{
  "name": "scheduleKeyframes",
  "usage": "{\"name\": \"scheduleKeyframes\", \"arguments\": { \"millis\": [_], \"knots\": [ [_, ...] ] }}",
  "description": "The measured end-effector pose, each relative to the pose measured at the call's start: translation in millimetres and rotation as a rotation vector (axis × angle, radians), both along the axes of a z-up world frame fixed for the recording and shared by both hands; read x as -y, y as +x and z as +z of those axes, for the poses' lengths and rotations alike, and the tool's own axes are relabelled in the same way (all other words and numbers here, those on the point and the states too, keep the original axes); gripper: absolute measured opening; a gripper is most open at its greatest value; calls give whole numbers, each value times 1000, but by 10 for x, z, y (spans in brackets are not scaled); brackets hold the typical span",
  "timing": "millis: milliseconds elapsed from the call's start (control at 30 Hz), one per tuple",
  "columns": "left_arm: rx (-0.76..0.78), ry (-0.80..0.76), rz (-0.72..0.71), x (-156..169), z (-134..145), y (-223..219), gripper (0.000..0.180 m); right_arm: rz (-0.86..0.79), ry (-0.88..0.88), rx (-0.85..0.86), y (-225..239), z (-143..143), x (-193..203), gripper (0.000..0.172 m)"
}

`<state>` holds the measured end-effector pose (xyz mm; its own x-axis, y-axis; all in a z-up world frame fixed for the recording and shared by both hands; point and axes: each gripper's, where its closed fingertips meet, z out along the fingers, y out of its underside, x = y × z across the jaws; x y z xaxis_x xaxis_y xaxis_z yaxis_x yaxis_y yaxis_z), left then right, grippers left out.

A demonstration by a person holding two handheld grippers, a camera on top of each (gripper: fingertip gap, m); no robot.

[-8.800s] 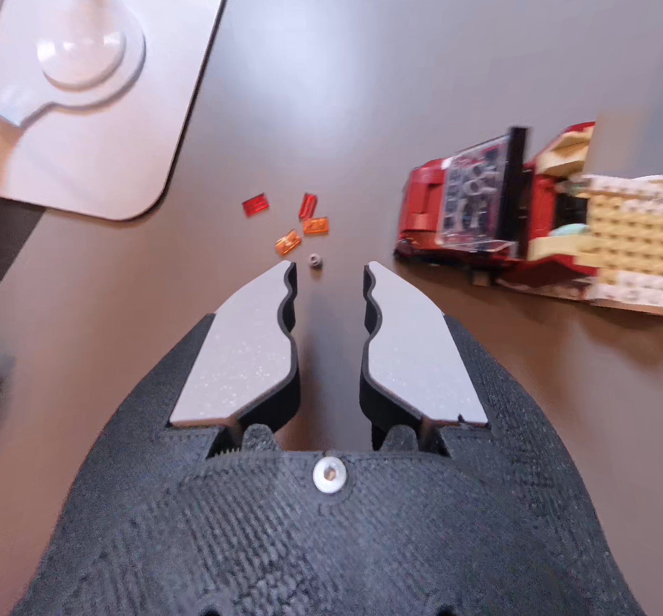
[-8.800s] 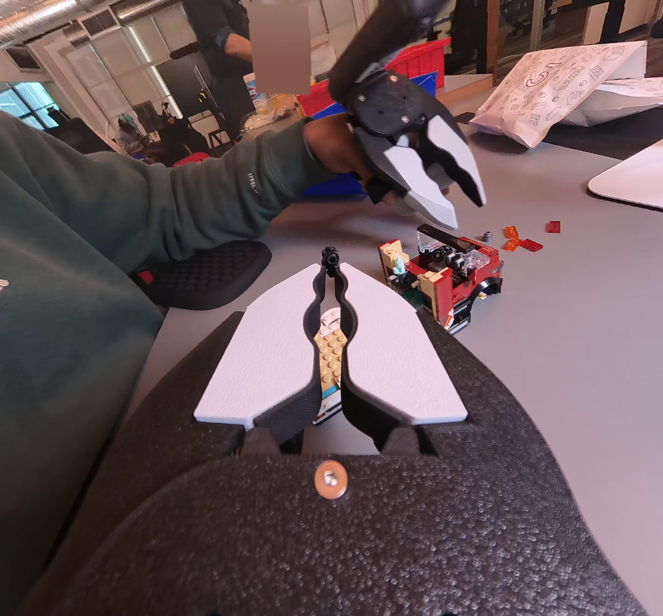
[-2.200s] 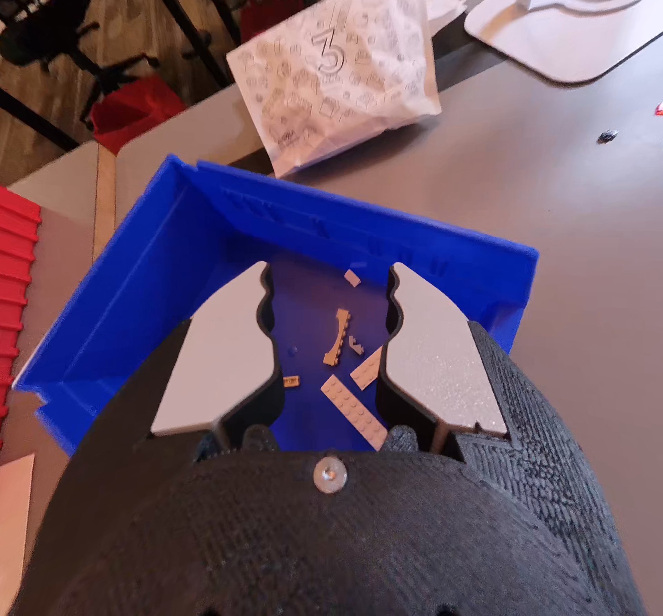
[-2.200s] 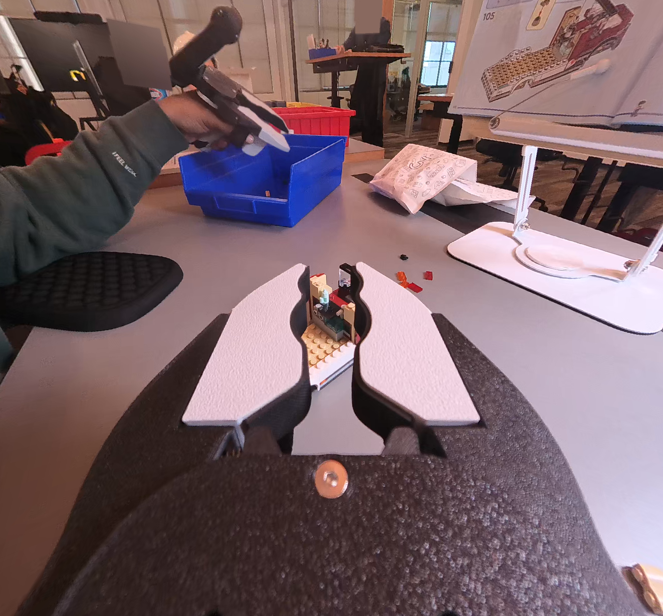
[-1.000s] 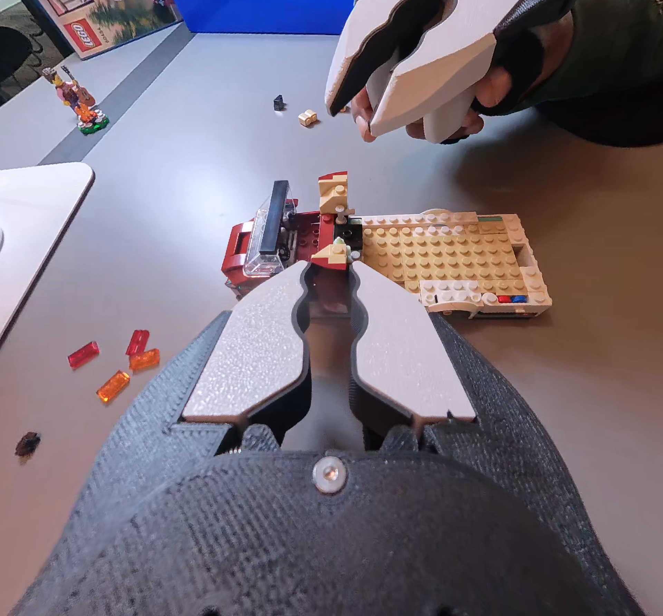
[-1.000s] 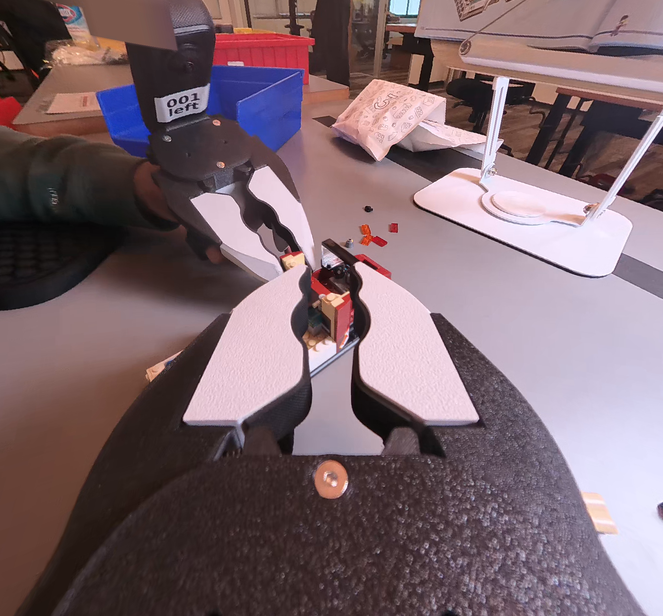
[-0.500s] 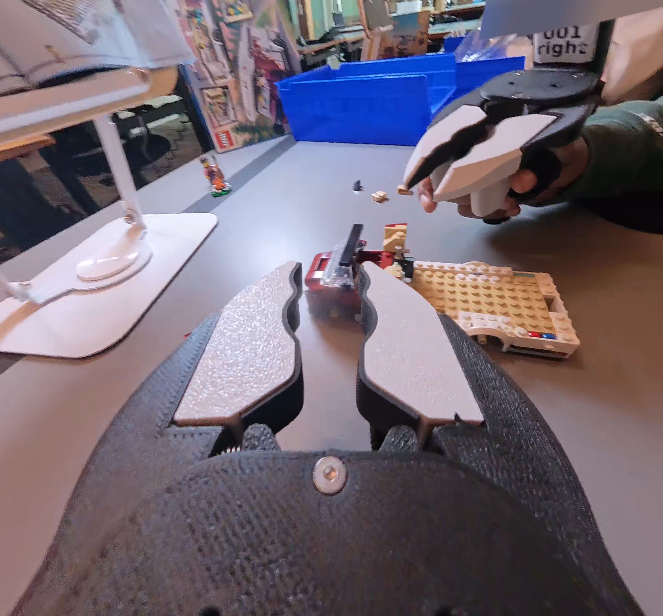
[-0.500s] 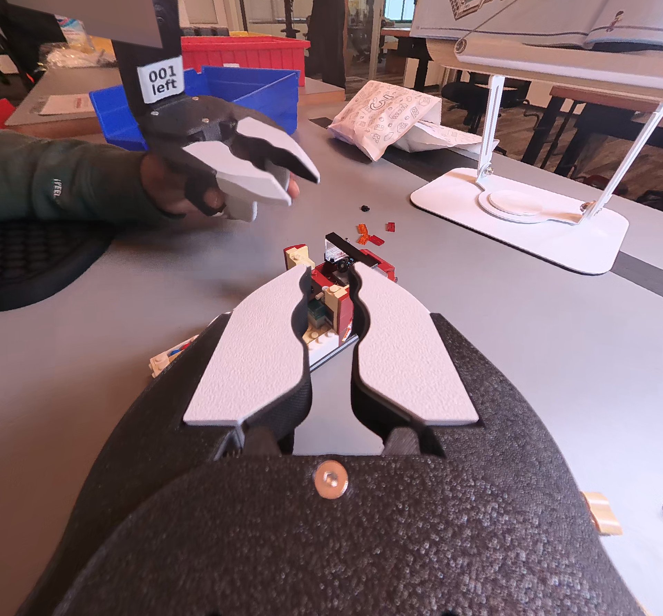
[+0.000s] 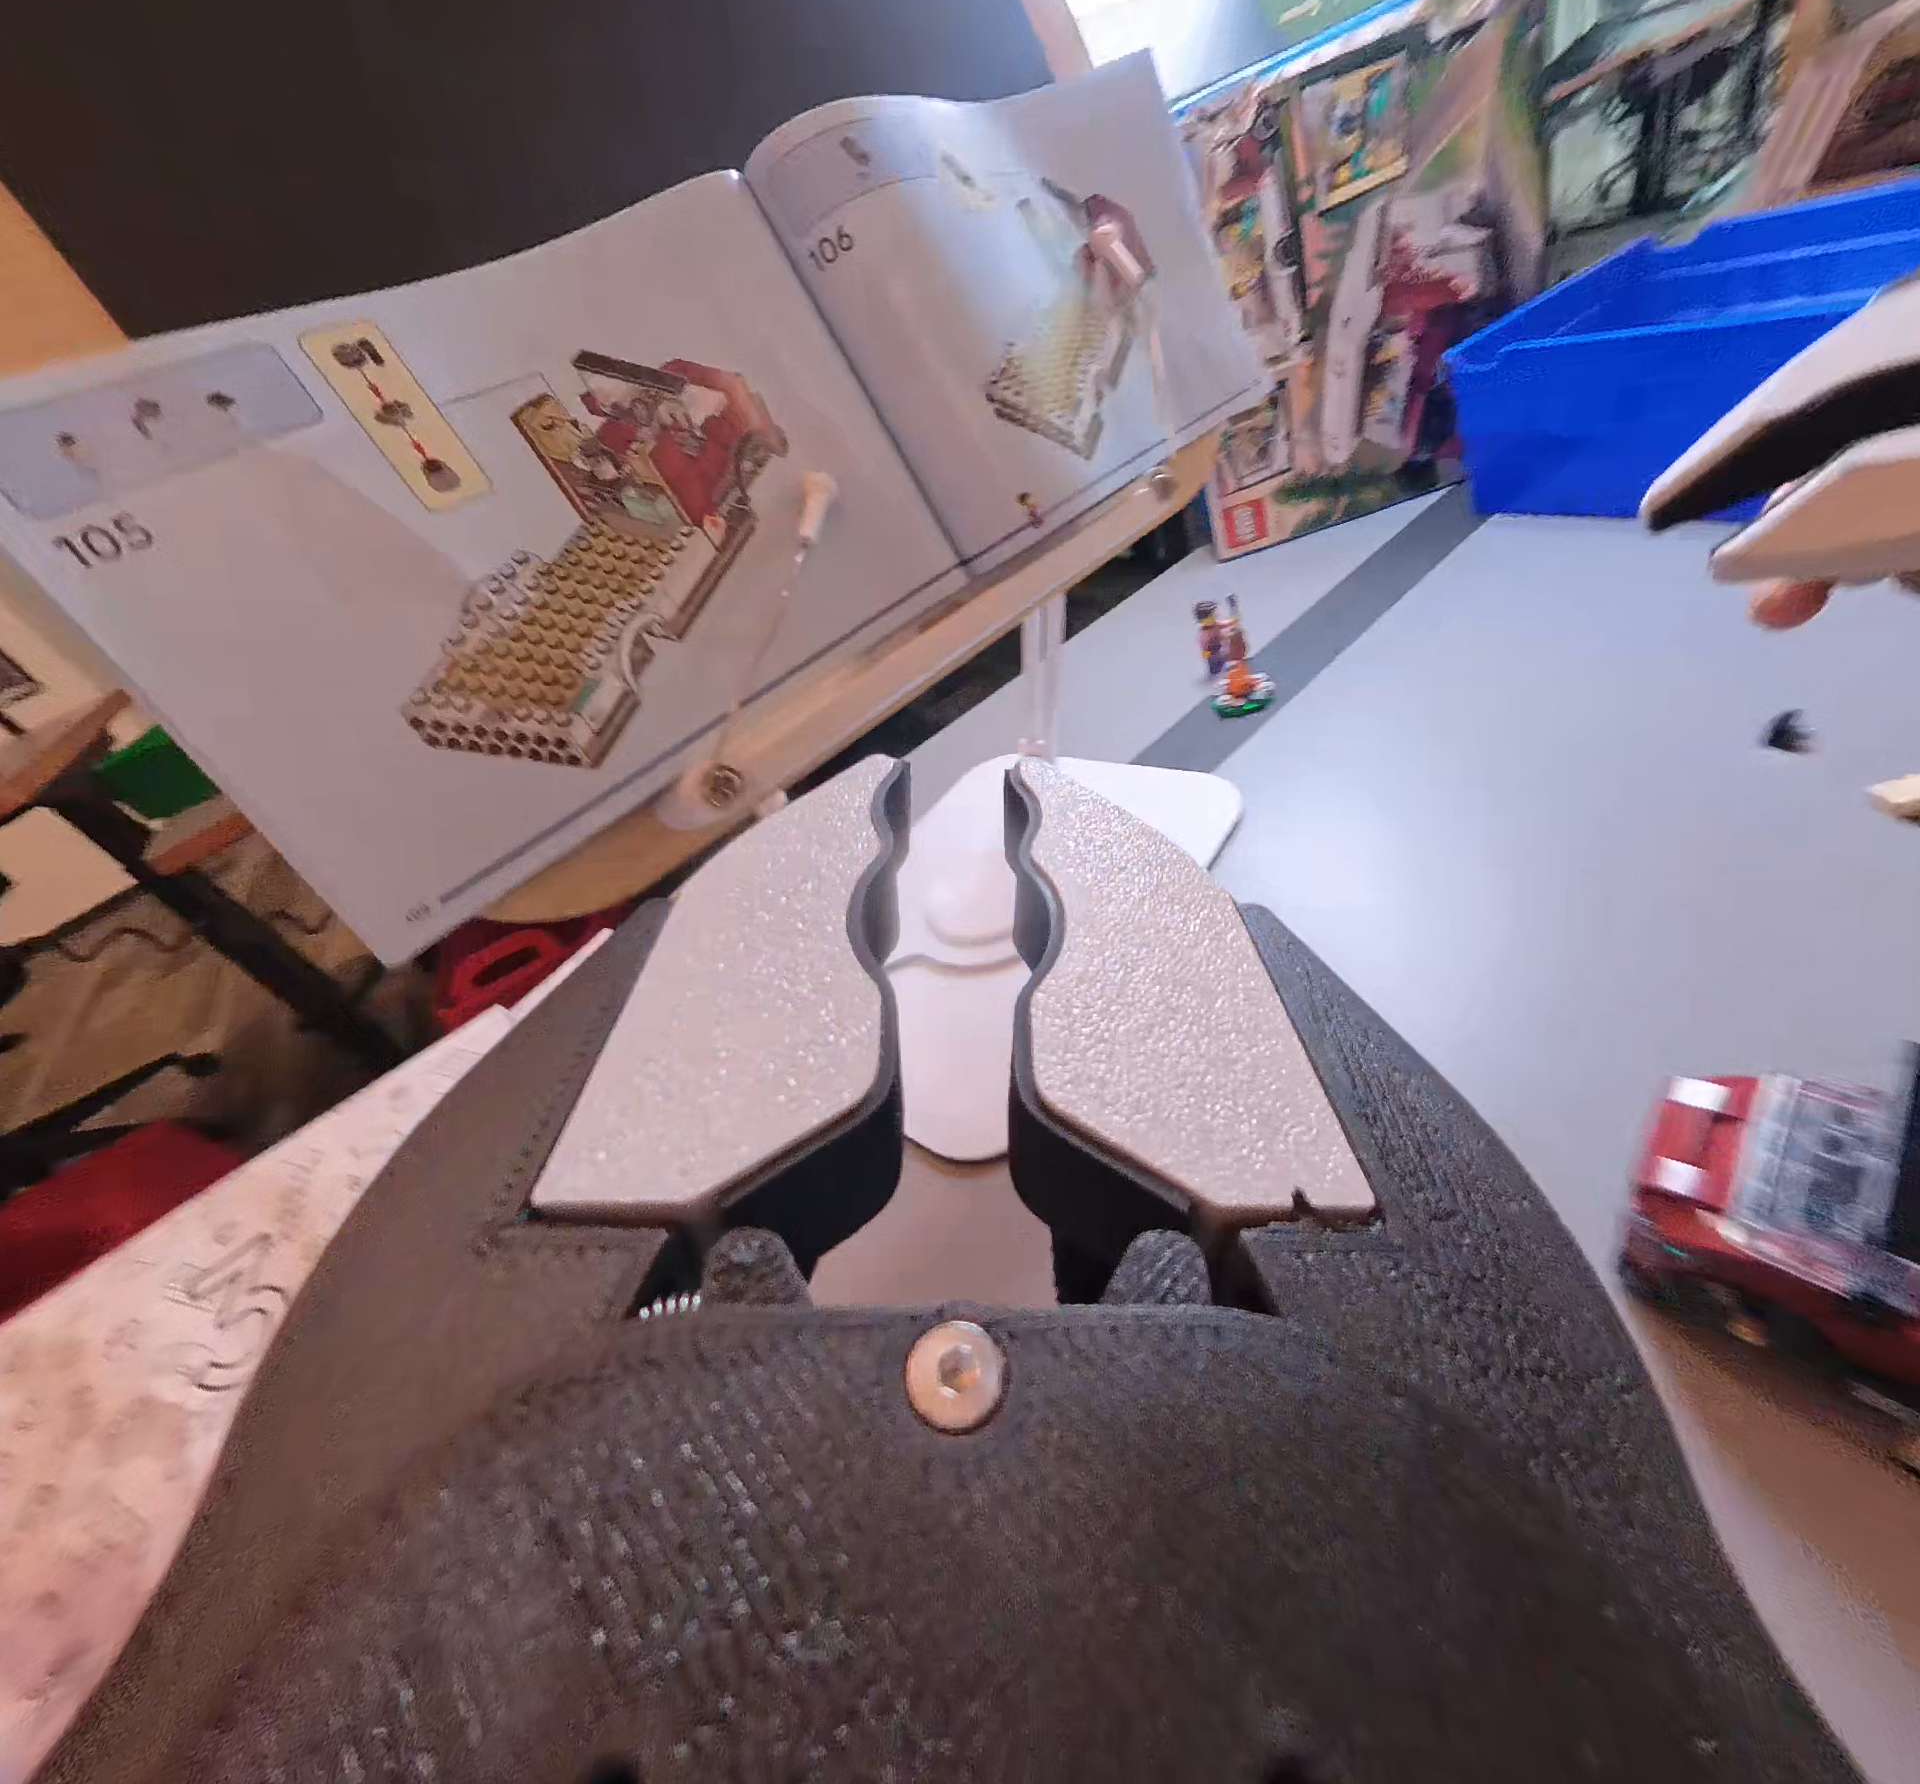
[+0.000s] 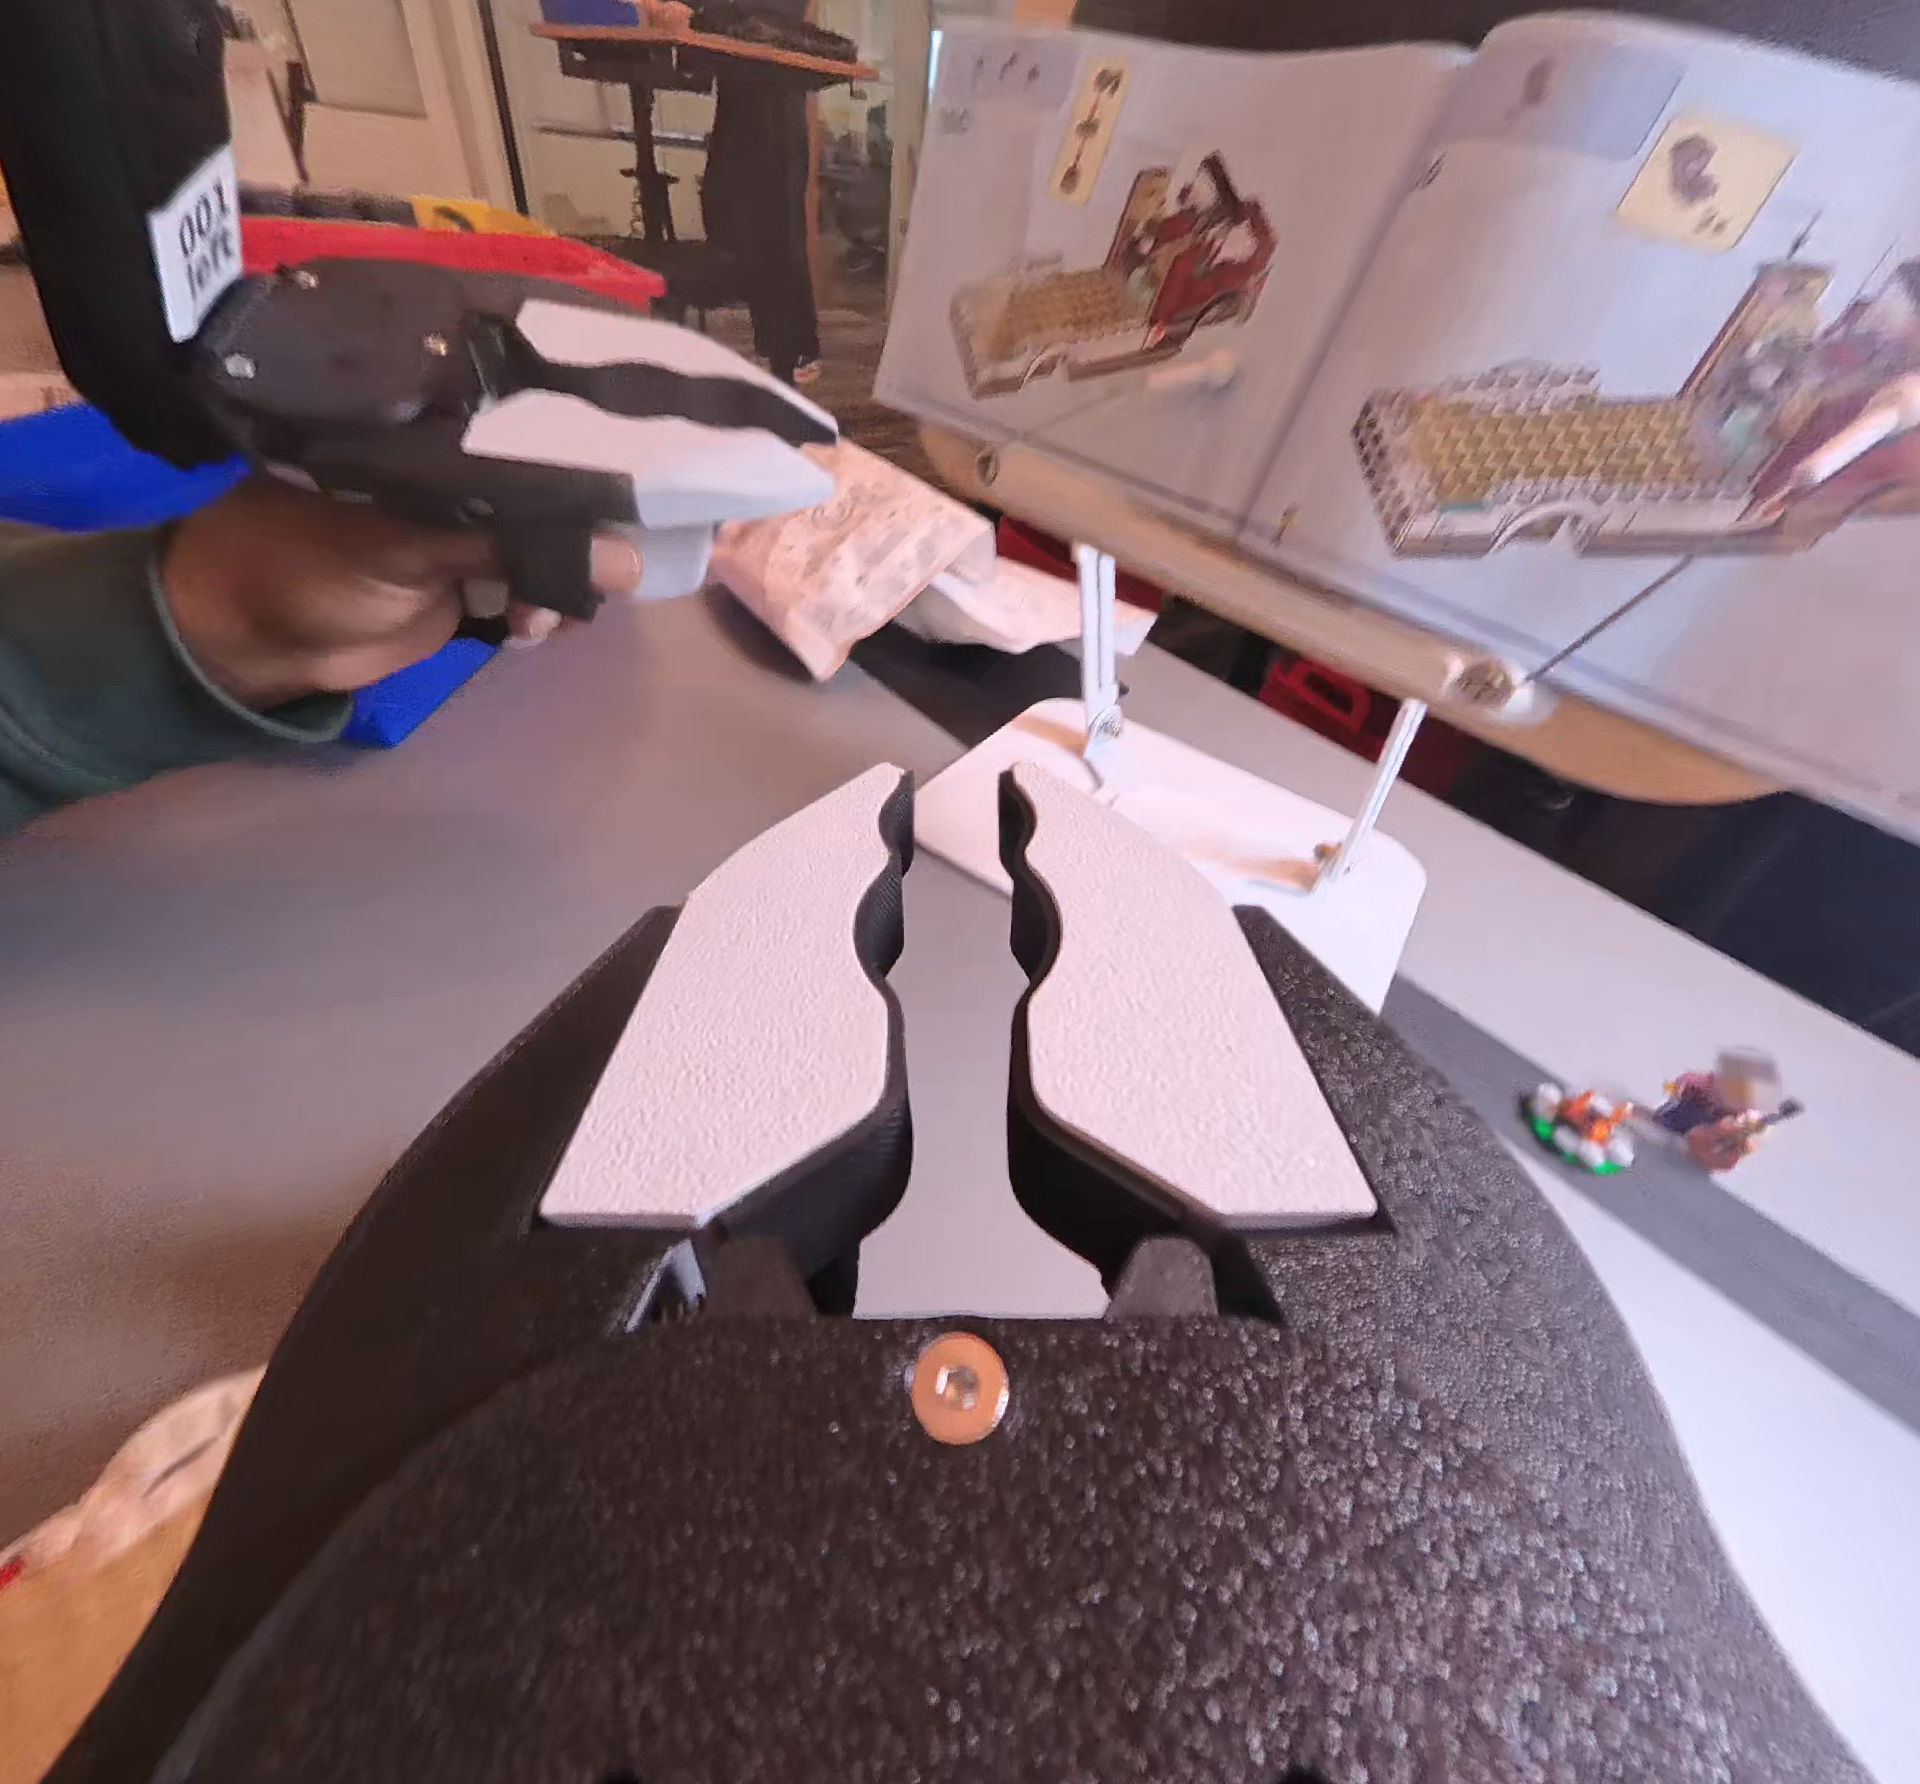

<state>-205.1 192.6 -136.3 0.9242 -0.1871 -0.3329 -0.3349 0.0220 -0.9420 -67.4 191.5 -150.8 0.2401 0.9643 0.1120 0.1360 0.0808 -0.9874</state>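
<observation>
— What do the tools look like?
— Each tool (image 9: 956,778) has a black, textured printed body, two pale grey wavy-edged fingers (image 9: 758,986) and a silver screw (image 10: 957,1393).
— And the person?
— A dark green sleeve (image 10: 73,685); the left tool (image 10: 821,456) bears a white label (image 10: 195,246).

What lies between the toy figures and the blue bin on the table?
In the left wrist view, only bare grey table and a dark stripe lie between the toy figures and the blue bin.

Page numbers on open booklet (image 9: 582,529), lettered white sticker (image 10: 195,259) on left tongs (image 10: 826,458), logo on toy box (image 9: 1247,521)
</observation>
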Motion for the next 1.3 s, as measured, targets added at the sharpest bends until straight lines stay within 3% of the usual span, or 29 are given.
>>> {"name": "scheduleKeyframes", "arguments": {
  "millis": [133,267,333,400,467,533,667,800,833,900,1033,1167,1233,1300],
  "knots": [
    [-101,-22,94,-517,112,-187,18,-89,70,19,-341,304,-430,15],
    [-175,-56,129,-920,153,-247,22,-361,154,50,-411,471,-1148,23],
    [-288,-91,185,-1050,115,-332,21,-468,98,29,-348,467,-1501,30],
    [-359,-81,201,-1085,134,-380,1,-523,43,-6,-293,445,-1740,33],
    [-306,-62,219,-1054,186,-443,1,-530,34,-23,-286,420,-1831,31],
    [-58,-11,218,-959,268,-588,2,-535,52,-17,-291,381,-1872,26],
    [722,70,148,-676,91,-1021,6,-533,57,-14,-282,323,-1917,18],
    [1509,41,-125,-526,-369,-922,10,-509,29,-33,-257,300,-1905,18],
    [1572,-10,-226,-497,-409,-772,3,-506,24,-34,-253,297,-1904,18],
    [1407,-88,-291,-444,-362,-390,2,-493,19,-35,-249,297,-1897,18],
    [1073,-92,-382,-464,173,289,0,-492,-27,-44,-203,232,-1904,12],
    [399,-39,-153,-805,329,471,1,-494,-110,-76,-111,127,-1910,19],
    [208,-21,-82,-981,356,503,1,-475,-118,-79,-93,108,-1912,20],
    [116,-44,-34,-1131,330,528,0,-453,-132,-86,-91,102,-1911,20]
  ]
}}
